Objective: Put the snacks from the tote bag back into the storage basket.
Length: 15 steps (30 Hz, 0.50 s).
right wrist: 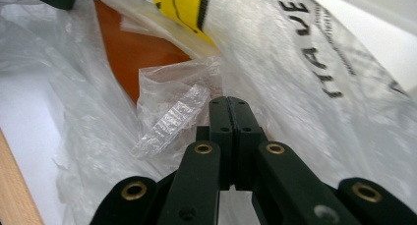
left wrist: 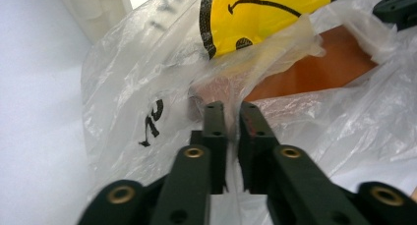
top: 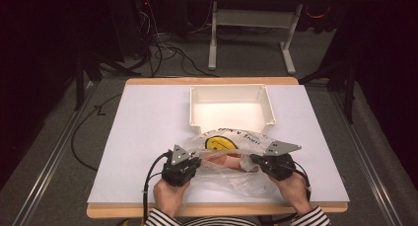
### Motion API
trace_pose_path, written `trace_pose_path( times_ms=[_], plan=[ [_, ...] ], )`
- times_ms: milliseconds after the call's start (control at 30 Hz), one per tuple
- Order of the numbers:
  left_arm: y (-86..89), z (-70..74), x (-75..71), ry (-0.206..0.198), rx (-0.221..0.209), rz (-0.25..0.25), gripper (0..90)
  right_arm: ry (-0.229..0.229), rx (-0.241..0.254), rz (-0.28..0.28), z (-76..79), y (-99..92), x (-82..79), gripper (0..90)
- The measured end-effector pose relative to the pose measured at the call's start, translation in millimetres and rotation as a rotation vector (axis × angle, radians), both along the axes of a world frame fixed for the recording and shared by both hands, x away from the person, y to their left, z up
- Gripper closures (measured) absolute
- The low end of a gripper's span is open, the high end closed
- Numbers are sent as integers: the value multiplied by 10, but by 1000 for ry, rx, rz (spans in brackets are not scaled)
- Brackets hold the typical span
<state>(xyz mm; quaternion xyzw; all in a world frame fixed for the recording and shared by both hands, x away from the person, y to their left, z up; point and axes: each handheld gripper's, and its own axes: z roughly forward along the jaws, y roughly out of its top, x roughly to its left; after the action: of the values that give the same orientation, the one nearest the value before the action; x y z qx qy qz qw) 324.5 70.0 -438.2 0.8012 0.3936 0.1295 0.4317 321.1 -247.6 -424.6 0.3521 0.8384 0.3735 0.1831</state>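
Plastic bag [top: 231,159], clear and crinkled, printed with a yellow smiley face [top: 220,144] and black lettering, lying on the near half of the bench [top: 148,132], its far edge touching the front wall of the tray. Bench: white top with a light wooden edge, set on grey carpet. Tray [top: 231,103]: white plastic, rectangular, open-topped, standing at the middle of the bench just beyond the bag. Orange-brown item [left wrist: 319,63]: flat, lying inside the bag between the two grippers, seen through the film; its exact kind cannot be told. Left hand-held gripper [top: 196,162]: black, with a grey three-cornered plate on top, held at the bag's left edge; in the left gripper view its jaws stand nearly together with a fold of the clear film pinched between them. Right hand-held gripper [top: 254,159]: black, same plate, held at the bag's right edge; in the right gripper view its jaws are pressed together on the film of the bag. Sleeves [top: 315,218]: black-and-white striped, at the bottom of the high view.
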Motion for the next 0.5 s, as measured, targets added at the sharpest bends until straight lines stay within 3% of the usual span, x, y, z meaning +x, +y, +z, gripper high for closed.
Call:
trace_pose_path(
  times_ms=[267, 400, 500],
  plan=[
    [52, -65, 5, 30, 29, -10, 900, 4, -14, -59, -50, -225, -1, 900],
    [80, -116, 20, 50, 37, -11, 900, 17, -42, -93, -158, -335, 20, 900],
    [70, -151, 52, 64, 37, -16, 900, 41, -34, -101, -264, -375, 46, 900]
  ],
)
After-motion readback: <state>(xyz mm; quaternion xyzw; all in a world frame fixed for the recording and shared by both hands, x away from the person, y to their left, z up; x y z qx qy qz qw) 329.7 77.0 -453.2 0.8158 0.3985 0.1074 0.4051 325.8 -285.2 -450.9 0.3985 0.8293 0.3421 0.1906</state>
